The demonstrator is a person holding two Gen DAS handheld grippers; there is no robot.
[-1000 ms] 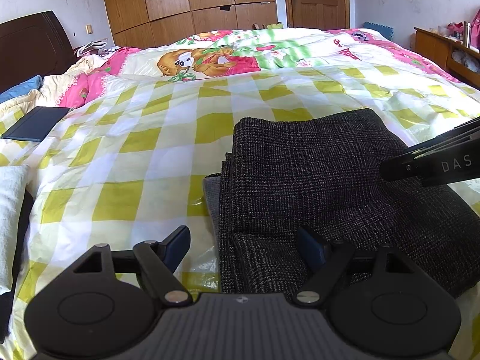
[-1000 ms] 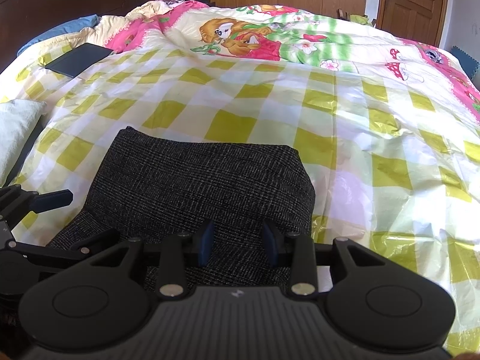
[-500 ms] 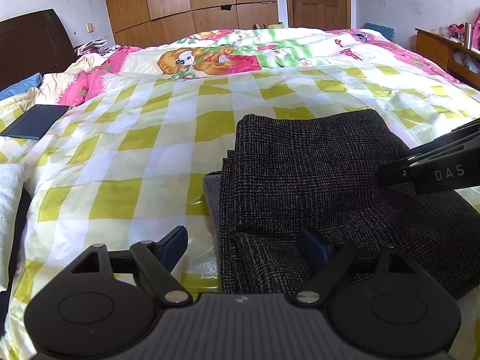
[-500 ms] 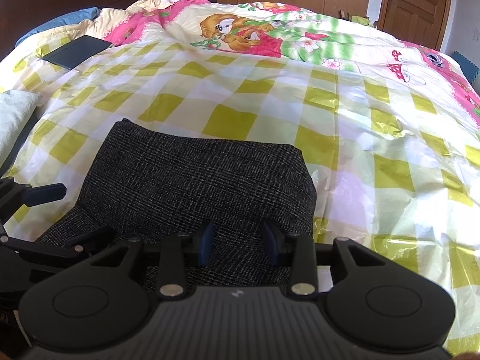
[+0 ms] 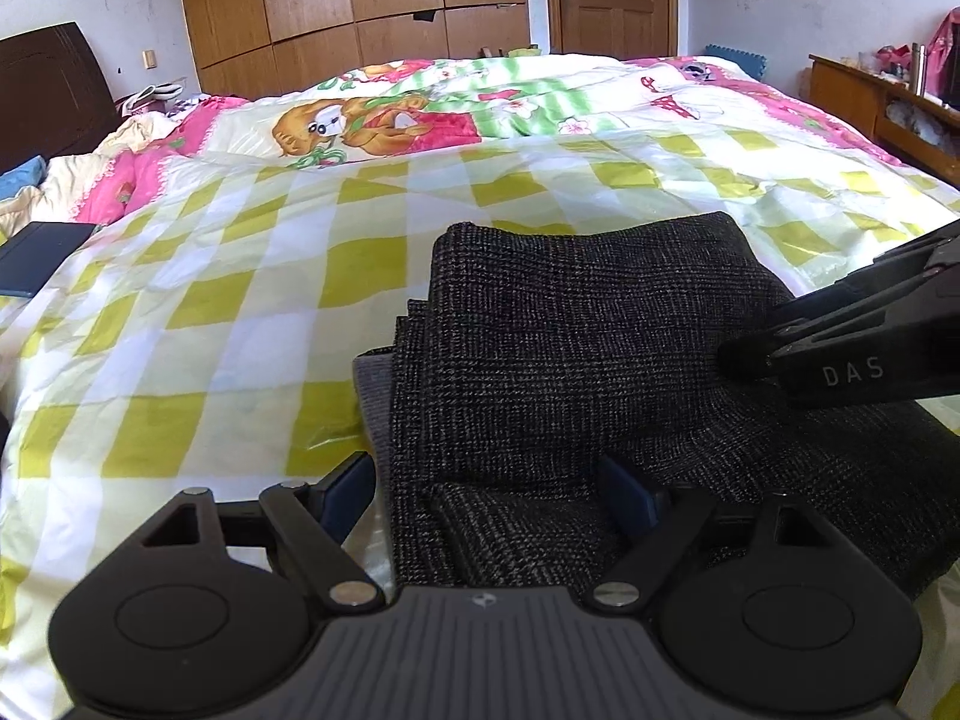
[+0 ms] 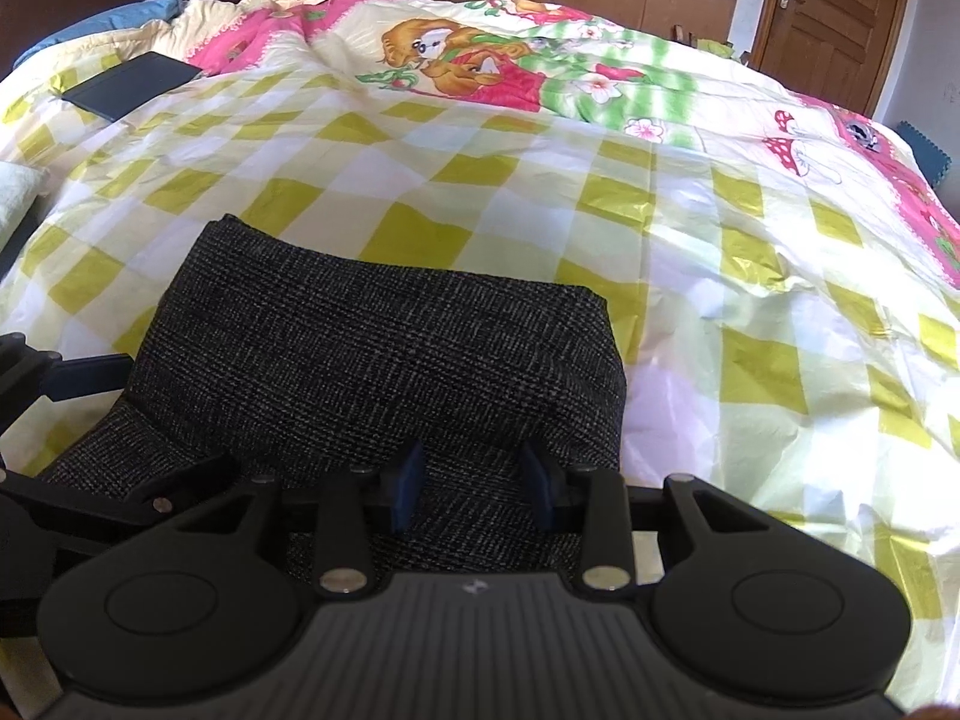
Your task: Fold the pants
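Dark grey checked pants [image 5: 576,348] lie folded into a thick stack on the yellow-checked bedspread [image 5: 240,300]; they also show in the right wrist view [image 6: 372,360]. My left gripper [image 5: 486,492] is open wide, its fingers either side of the stack's near left corner. My right gripper [image 6: 471,483] is open, hovering over the stack's near edge with nothing between the pads. The right gripper's side shows at the right of the left wrist view [image 5: 840,348]. The left gripper's fingers [image 6: 90,375] show at the left of the right wrist view.
A dark flat tablet-like object [image 5: 36,258] lies on the bed at far left, also in the right wrist view [image 6: 129,84]. A cartoon quilt [image 5: 384,120] covers the far half. A pillow [image 6: 15,198] lies at left. Wardrobe [image 5: 360,0] and door stand beyond.
Both grippers have drawn back slightly from the folded pants. The pants have not moved. Both stay open.
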